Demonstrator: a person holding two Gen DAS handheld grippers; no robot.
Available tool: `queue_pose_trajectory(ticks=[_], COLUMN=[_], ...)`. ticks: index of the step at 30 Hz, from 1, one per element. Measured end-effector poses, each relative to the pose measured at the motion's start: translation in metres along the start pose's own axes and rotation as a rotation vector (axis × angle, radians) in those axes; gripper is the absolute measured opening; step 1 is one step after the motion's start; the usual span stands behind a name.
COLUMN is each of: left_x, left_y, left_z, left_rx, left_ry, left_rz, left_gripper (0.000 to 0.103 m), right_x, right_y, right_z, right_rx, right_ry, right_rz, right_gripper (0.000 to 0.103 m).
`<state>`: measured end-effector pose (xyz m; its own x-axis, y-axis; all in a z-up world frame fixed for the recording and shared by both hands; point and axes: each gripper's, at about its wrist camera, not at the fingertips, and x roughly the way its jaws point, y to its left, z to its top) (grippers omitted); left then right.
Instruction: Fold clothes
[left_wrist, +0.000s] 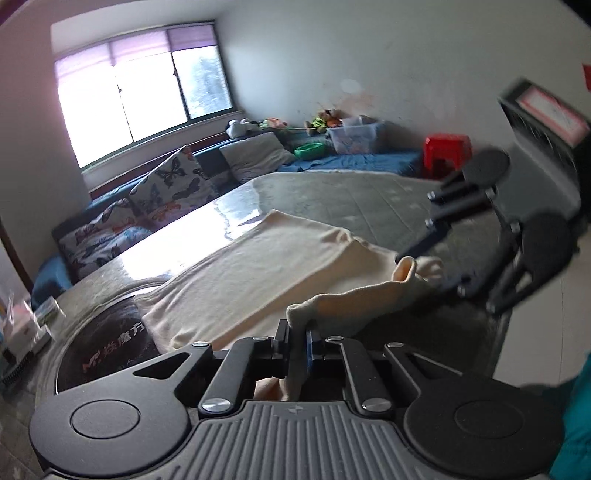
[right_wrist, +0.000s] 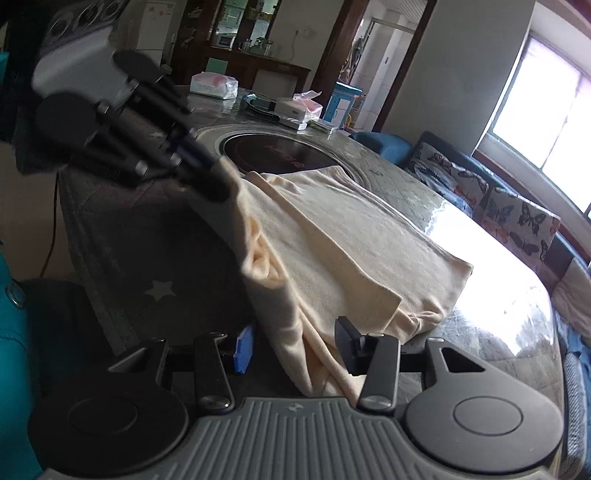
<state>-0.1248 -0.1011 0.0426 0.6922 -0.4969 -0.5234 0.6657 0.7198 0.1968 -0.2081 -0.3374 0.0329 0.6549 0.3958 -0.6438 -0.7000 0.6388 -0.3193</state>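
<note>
Cream shirt (right_wrist: 343, 225) lies partly folded on table (left_wrist: 332, 192), w/ left gripper (left_wrist: 297, 338) clamped on its edge, right gripper (right_wrist: 295, 343) wide around cloth; more folds left.

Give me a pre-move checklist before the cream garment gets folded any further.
1. Left hand-held gripper clamped on the cream garment: ok, fabric is pinched between its closed fingers.
2. Right hand-held gripper grip on the garment: not ok, jaws stand open with cloth only draped between them.
3. Garment body flat on the table: ok, though the near edge is bunched and lifted.
4. Sleeve tucked in: cannot tell, a loose cuff hangs near the right hand-held gripper.
5. Fold path free of clutter: ok, the tissue pack and boxes sit at the table's far end.
</note>
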Motion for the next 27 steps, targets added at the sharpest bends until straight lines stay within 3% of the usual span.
queue_pose_trajectory(ticks=[2,5,7,9,10,11,14,19,22,27], left_x=[0.002,0.006,0.006,0.004,0.002,0.0,-0.004,-0.004,-0.001,0.0], left_y=[0.005,0.007,0.005,0.002,-0.001,-0.004,-0.012,-0.025,-0.032,-0.034], left_z=[0.002,0.002,-0.002,-0.006,-0.009,-0.013,-0.024,-0.038,-0.044,-0.048], left_rx=[-0.025,-0.034,-0.025,-0.014,-0.007,0.004,0.04,0.126,0.193,0.272], left_ry=[0.001,0.01,0.022,0.032,0.038,0.038,0.048,0.058,0.066,0.084], left_rz=[-0.002,-0.008,-0.003,0.008,0.021,0.032,0.061,0.099,0.125,0.155], left_gripper=[0.009,0.009,0.013,0.016,0.028,0.033,0.043,0.049,0.048,0.02], right_x=[0.007,0.017,0.024,0.028,0.028,0.028,0.027,0.028,0.03,0.031], right_y=[-0.001,-0.005,-0.008,-0.015,-0.019,-0.023,-0.033,-0.045,-0.047,-0.039], right_z=[0.001,0.003,0.005,0.009,0.012,0.014,0.02,0.03,0.032,0.03], right_rx=[-0.007,0.006,0.015,0.048,0.073,0.096,0.16,0.225,0.225,0.198], right_ry=[-0.005,-0.01,-0.013,-0.011,-0.008,-0.005,-0.002,-0.004,-0.005,0.002], right_rz=[-0.003,0.011,0.02,0.037,0.048,0.059,0.079,0.09,0.083,0.058], right_gripper=[0.047,0.039,0.021,0.015,0.014,0.013,0.012,0.012,0.012,0.01])
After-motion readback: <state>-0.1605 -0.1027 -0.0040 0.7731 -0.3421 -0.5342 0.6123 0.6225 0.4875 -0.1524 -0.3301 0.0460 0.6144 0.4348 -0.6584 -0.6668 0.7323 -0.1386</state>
